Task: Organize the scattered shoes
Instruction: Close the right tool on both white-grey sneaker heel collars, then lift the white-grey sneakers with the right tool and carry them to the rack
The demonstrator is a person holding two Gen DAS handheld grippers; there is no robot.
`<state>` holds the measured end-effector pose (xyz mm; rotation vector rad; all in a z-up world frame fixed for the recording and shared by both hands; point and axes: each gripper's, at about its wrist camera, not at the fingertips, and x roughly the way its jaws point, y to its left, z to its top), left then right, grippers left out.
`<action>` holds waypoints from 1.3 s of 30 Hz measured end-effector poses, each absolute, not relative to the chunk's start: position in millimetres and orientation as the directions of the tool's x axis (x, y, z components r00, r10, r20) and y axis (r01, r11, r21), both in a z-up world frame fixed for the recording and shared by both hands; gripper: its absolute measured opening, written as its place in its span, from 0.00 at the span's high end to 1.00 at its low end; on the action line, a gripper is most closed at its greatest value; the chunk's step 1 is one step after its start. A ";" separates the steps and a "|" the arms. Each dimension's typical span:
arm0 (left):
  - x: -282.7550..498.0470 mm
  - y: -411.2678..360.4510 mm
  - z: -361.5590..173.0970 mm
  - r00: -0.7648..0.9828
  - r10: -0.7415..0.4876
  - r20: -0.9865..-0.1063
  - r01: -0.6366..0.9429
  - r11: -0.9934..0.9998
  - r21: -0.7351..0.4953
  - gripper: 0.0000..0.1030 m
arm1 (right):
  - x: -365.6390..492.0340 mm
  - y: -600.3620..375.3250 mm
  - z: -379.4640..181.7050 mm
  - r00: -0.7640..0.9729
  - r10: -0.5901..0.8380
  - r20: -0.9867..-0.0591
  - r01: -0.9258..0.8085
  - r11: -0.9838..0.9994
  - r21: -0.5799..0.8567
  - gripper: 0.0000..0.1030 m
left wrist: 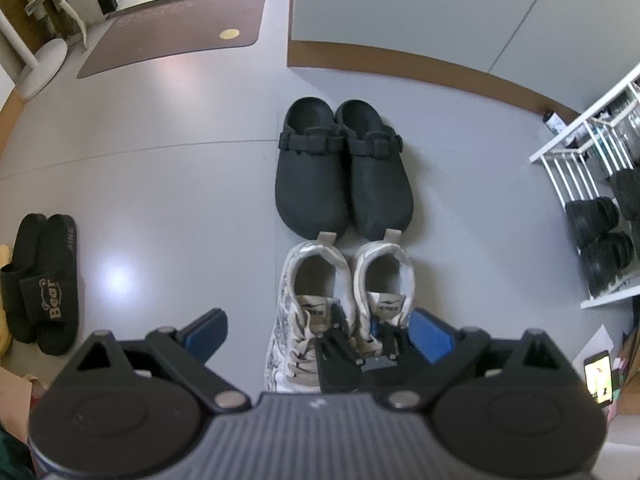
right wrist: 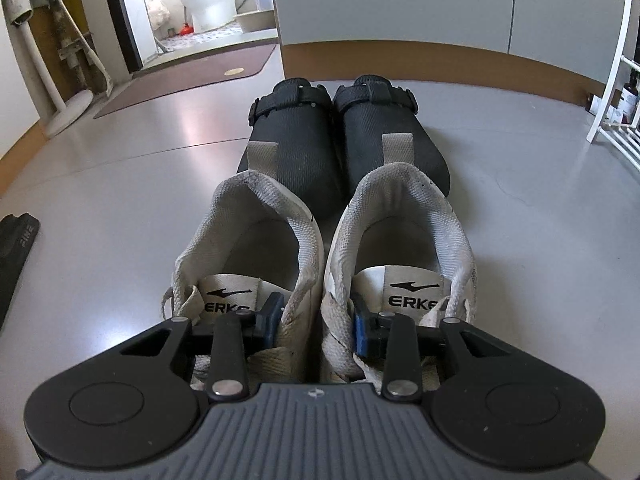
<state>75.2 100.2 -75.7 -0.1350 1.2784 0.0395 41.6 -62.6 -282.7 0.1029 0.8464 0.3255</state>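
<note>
Two pairs of shoes stand in a line on the grey floor [left wrist: 160,168], with a third pair off to the side. At the far left of the left wrist view, black slides [left wrist: 42,280] marked "Bear" lie together, well apart from the rest. Farther back on the left, a brown doormat [left wrist: 176,36] lies before an open doorway. The left hand-held gripper [left wrist: 316,332] hangs above the floor with its jaws spread wide and nothing between them; one blue-padded finger is over bare floor and the other is just past the right sneaker. In the middle, the white sneakers [left wrist: 340,292] sit side by side, their heel tabs touching or almost touching the toes of the black clogs [left wrist: 344,168], which also sit as a neat pair nearer the wall. In the right wrist view, the right hand-held gripper [right wrist: 316,322] is low over the white sneakers [right wrist: 324,248], one finger inside each shoe opening beside the "ERKE" tongues, the jaws partly closed around the two inner collars that meet in the middle; whether the pads press the fabric cannot be told. Beyond them stand the black clogs [right wrist: 340,140]. At the far right, a white shoe rack [left wrist: 580,168] holds dark shoes.
</note>
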 end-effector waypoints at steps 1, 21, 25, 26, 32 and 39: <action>75.4 99.7 -75.3 0.290 -0.048 -0.956 -0.105 0.991 -0.082 0.04 | 41.1 -62.7 -282.9 0.620 0.325 -0.714 -0.247 0.945 0.216 0.72; 68.6 90.3 -68.8 0.310 -0.093 -0.946 -0.080 0.989 -0.123 0.04 | 25.5 -90.9 -235.8 0.728 0.308 -0.613 -0.229 0.951 0.205 0.80; 65.3 85.7 -61.4 0.327 -0.104 -0.939 -0.070 0.988 -0.134 0.04 | 21.6 -101.1 -216.6 0.751 0.317 -0.580 -0.259 0.948 0.183 0.80; 64.4 84.8 -59.7 0.330 -0.109 -0.938 -0.070 0.988 -0.139 0.04 | 20.3 -104.5 -211.6 0.756 0.313 -0.575 -0.258 0.950 0.178 0.80; 59.7 75.1 -41.5 0.359 -0.176 -0.917 -0.040 0.978 -0.204 0.04 | 15.4 -131.4 -174.9 0.785 0.264 -0.560 -0.207 0.964 0.166 0.80; 55.4 64.5 -16.5 0.402 -0.240 -0.884 -0.003 0.965 -0.263 0.04 | 8.6 -162.2 -131.7 0.822 0.229 -0.522 -0.195 0.973 0.119 0.81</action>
